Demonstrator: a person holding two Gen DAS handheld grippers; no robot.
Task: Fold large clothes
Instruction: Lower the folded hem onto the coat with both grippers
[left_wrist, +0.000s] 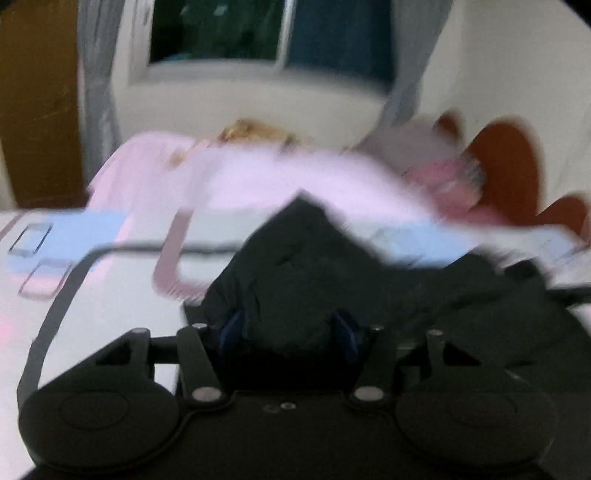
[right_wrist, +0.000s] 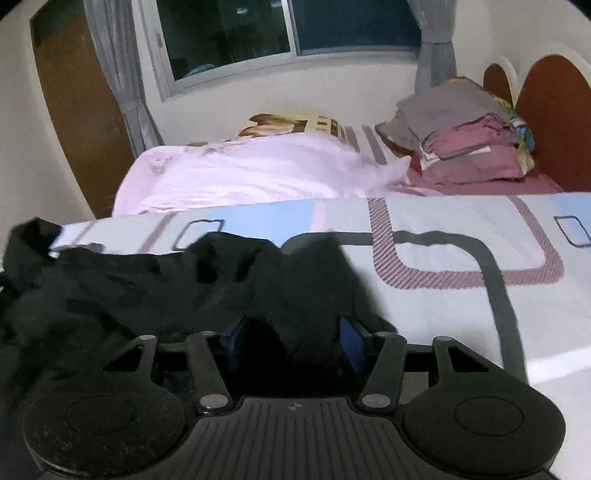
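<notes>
Bunched between the blue pads of the left gripper (left_wrist: 291, 332), the black garment (left_wrist: 295, 266) fills the lower centre of that (blurred) view; the right gripper (right_wrist: 295, 341) likewise pinches it, cloth spilling lower left across the patterned sheet (right_wrist: 443, 295). Best keep both corners taut and level while spreading it.

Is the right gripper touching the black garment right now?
Touching. In the right wrist view, the black garment bunches up between the right gripper fingers, covering the gap between the blue pads.
</notes>
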